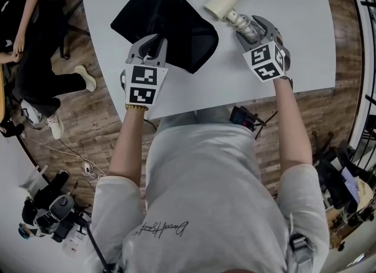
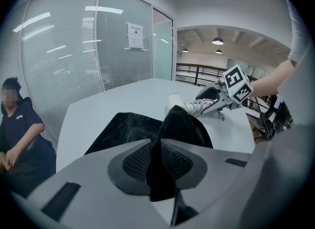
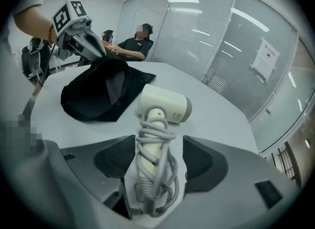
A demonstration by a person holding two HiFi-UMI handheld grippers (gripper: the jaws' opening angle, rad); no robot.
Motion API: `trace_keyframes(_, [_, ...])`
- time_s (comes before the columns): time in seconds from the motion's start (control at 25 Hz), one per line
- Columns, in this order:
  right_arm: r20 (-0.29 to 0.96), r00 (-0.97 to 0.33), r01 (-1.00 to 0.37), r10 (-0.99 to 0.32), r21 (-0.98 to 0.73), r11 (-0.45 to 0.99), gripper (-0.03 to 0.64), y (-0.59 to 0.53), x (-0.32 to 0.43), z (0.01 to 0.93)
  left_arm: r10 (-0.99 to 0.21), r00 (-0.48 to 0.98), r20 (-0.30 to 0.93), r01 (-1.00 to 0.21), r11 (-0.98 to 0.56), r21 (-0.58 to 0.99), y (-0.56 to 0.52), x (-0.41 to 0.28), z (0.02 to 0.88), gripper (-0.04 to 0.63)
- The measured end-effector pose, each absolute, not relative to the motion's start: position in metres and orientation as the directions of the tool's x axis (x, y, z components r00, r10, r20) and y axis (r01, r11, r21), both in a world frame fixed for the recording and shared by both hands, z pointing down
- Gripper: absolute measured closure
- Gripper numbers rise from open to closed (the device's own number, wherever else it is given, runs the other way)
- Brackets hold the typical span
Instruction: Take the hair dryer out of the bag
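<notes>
Right gripper [image 3: 158, 154] up close: jaws spread wide, the hair dryer [image 3: 165, 106] lying loose between them by its cord-wrapped handle, neither pad touching. It rests on the white surface [image 1: 282, 7], clear of the black bag [image 2: 123, 129]. Left gripper [image 2: 158, 161] pinches a fold of bag fabric. Extraction looks done; only releasing and backing off remains.

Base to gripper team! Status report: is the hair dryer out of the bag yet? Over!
Left gripper pinching the black bag. Right gripper open around the hair dryer handle. Dryer out, lying on the white table. Nothing in the way.
</notes>
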State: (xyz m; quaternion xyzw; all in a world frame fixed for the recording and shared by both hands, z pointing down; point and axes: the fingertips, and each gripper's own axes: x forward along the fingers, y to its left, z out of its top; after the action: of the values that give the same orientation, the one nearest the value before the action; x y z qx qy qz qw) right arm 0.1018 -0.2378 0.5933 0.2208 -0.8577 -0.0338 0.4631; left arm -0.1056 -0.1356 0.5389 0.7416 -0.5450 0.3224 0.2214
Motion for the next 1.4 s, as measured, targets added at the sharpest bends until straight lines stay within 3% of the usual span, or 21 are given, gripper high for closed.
trace_keyframes(0.48, [0.708, -0.545, -0.445, -0.448, 0.209, 0.871, 0.325, -0.213, 0.1, 0.546, -0.69, 0.247, 0.68, -0.949, -0.314, 0.027, -0.125, -0.103, 0.517, 0.506])
trace_keyframes(0.64, [0.68, -0.563, -0.464, -0.469, 0.209, 0.861, 0.431, -0.201, 0.091, 0.528, -0.721, 0.257, 0.643, -0.956, -0.288, 0.059, -0.122, -0.102, 0.502, 0.517])
trace_keyframes(0.76, [0.648, -0.598, -0.517, -0.471, 0.138, 0.845, 0.547, -0.194, 0.086, 0.511, -0.746, 0.249, 0.617, -0.958, -0.283, 0.044, -0.118, -0.1, 0.487, 0.572])
trace_keyframes(1.04, [0.604, -0.65, -0.536, -0.461, 0.065, 0.841, 0.592, -0.177, 0.075, 0.477, -0.779, 0.288, 0.557, -0.956, -0.271, 0.115, -0.11, -0.093, 0.458, 0.583])
trace_keyframes(1.4, [0.577, -0.696, -0.542, -0.427, -0.032, 0.84, 0.592, -0.147, 0.064, 0.45, -0.799, 0.298, 0.522, -0.954, -0.273, 0.126, -0.097, -0.081, 0.435, 0.583])
